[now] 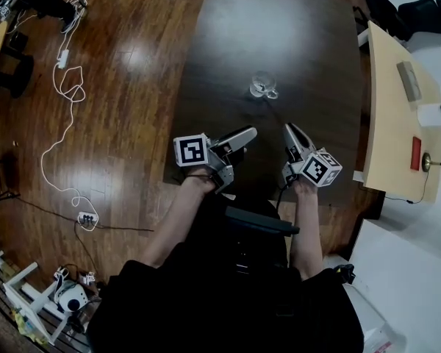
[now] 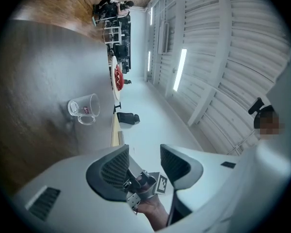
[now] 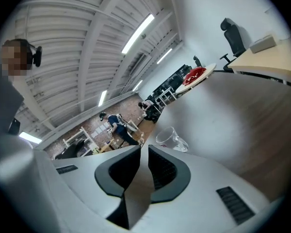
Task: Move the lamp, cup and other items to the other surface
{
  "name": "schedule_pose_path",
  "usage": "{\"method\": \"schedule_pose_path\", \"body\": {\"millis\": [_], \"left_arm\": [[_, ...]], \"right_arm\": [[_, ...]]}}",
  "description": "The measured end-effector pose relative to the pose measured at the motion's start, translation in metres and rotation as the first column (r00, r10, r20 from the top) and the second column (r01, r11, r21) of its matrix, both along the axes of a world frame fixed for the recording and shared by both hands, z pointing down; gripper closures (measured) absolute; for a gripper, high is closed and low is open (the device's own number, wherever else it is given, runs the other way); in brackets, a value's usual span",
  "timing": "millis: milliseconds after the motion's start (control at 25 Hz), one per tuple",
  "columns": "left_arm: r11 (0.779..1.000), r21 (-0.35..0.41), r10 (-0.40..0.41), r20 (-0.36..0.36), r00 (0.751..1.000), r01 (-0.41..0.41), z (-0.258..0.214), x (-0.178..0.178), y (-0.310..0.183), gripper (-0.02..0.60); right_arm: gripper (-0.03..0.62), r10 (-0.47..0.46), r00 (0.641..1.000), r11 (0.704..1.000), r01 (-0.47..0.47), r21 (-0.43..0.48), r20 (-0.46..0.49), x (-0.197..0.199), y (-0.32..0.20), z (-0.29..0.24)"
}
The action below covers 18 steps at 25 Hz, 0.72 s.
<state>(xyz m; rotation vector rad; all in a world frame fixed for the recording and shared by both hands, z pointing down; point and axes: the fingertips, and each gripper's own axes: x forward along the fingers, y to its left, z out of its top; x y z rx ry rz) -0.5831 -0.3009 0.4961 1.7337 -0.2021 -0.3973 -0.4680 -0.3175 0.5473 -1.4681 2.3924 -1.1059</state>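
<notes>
A clear glass cup (image 1: 263,87) with a handle stands alone on the dark table (image 1: 279,28). Both grippers hover over the table's near edge, short of the cup. My left gripper (image 1: 240,136) points right and forward, and its jaws stand open with nothing between them. In the left gripper view the cup (image 2: 85,109) is up and left of the left gripper (image 2: 144,152). My right gripper (image 1: 292,132) points forward, its jaws a narrow gap apart and empty. The right gripper view has the cup (image 3: 169,139) just beyond the right gripper (image 3: 144,149).
A light wooden desk (image 1: 386,109) stands right of the dark table, bearing a grey box (image 1: 408,79), a red flat item (image 1: 416,153) and a small brass piece (image 1: 427,162). White cables (image 1: 66,79) trail over the wooden floor at left. A black office chair (image 1: 419,9) is at far right.
</notes>
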Motion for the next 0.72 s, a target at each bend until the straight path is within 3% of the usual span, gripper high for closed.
{"method": "schedule_pose_path", "body": {"millis": [360,720], "left_arm": [[0.998,-0.040,-0.047,0.072,0.996,0.050,0.014,0.034,-0.022,0.362],[0.989,-0.083,-0.113,0.139,0.984,0.125,0.040,0.049,-0.039,0.362]], "right_arm": [[0.496,-0.139,0.976,0.990,0.143,0.016,-0.168,0.033,-0.042,0.022],[0.468,-0.263,0.904,0.958,0.286,0.018,-0.337,0.046,-0.080,0.067]]}}
